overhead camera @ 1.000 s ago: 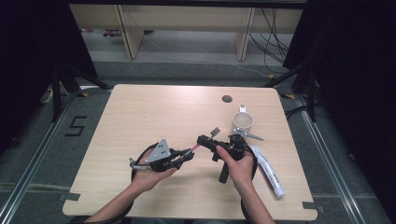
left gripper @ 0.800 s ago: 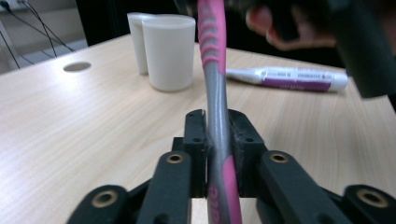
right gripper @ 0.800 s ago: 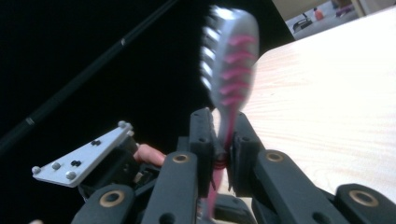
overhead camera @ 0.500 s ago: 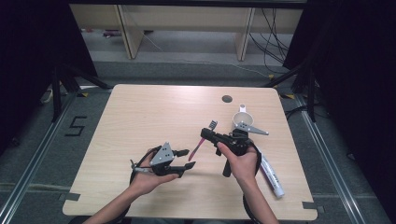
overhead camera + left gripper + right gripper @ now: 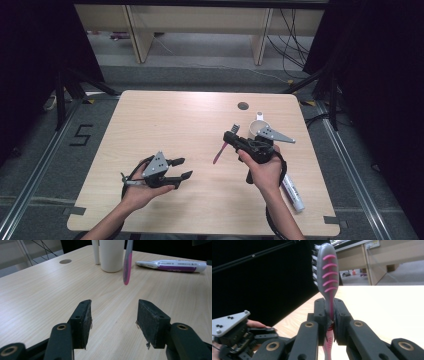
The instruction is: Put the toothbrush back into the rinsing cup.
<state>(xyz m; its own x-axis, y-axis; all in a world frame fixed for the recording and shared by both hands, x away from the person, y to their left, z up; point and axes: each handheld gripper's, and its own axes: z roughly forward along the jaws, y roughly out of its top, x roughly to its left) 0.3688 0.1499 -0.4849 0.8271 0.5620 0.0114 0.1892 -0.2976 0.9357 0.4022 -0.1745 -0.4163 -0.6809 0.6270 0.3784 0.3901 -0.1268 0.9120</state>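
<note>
Pink-and-grey toothbrush [image 5: 327, 272]: grey head with pink ribs, white bristles, pink handle tip hanging clear above the table [image 5: 165, 120]. Right gripper [image 5: 234, 140] has its fingers clenched on the brush neck (handle end points toward the left gripper). Left gripper [image 5: 113, 320] fingers just spread apart, nothing between them. White cup [image 5: 111, 253] and tube [image 5: 172, 265] sit beyond.

One overhead camera, two riding on the hand-held grippers

The high view looks forward and down on the whole tabletop [image 5: 165, 120] from the person's side. The left gripper view skims low across the wood toward the white cup [image 5: 111, 255] and tube [image 5: 172, 265]; the right gripper view sits close behind the toothbrush [image 5: 327, 275], which all three views share
</note>
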